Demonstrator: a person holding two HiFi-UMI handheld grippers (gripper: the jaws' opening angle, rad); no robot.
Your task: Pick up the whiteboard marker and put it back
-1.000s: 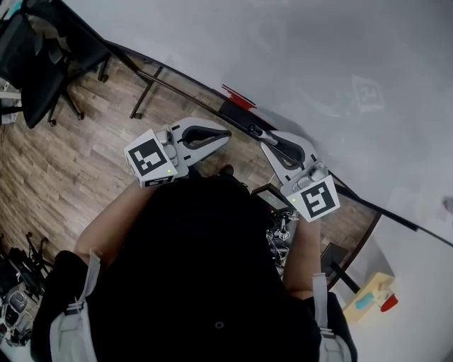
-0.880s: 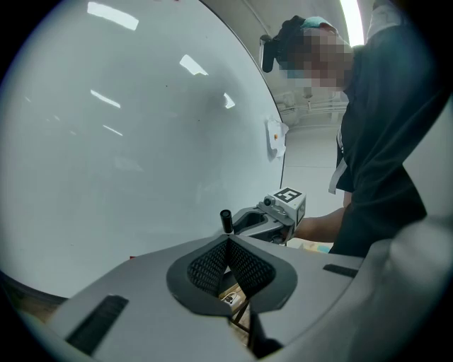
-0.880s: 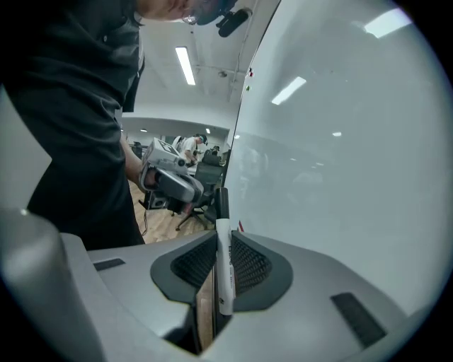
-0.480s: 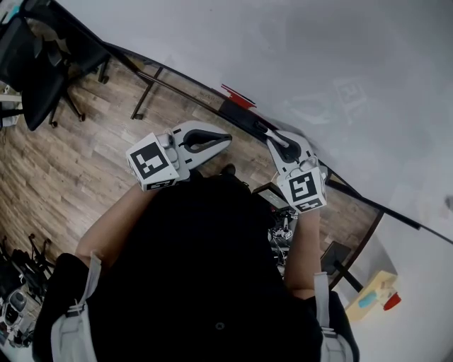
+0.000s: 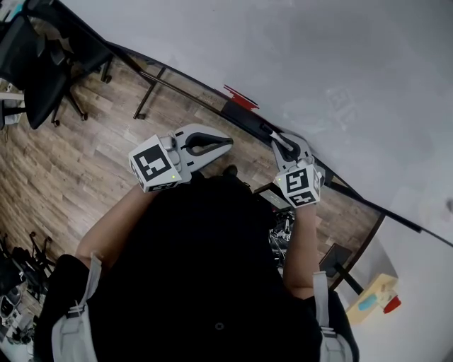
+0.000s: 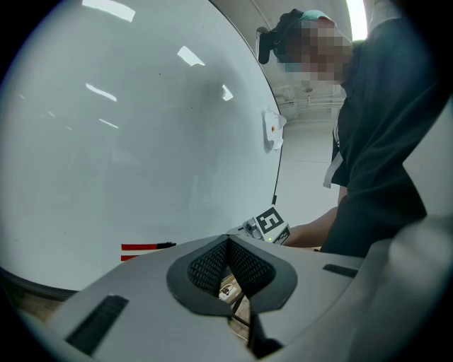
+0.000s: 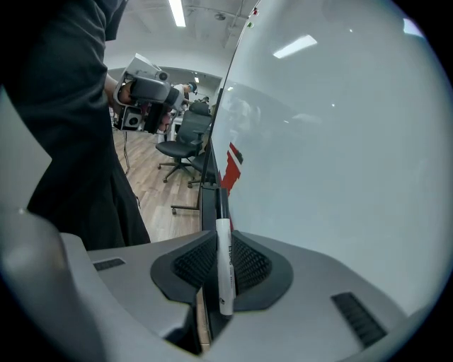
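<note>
The right claw (image 7: 221, 244) pinched the white-barrelled, black-capped whiteboard marker (image 7: 224, 272), tilted toward the black tray (image 7: 207, 201) ahead, seemingly for returning it. The left claw (image 6: 228, 247) was closed and empty.

**An open-plan office or meeting room**

A large whiteboard (image 5: 333, 63) on a dark metal stand (image 5: 147, 93) takes up one whole side, and a whiteboard marker (image 7: 224, 261) shows close against it. The floor (image 5: 64, 177) is laid in wood-look planks. A black swivel chair (image 5: 32, 67) on a castor base stands at the edge of the head view, and a grey-backed office chair (image 7: 185, 138) stands further down the room. Long strip lights (image 7: 177, 13) run across a plain white ceiling. Cables and gear (image 5: 14, 297) lie bundled on the floor.
</note>
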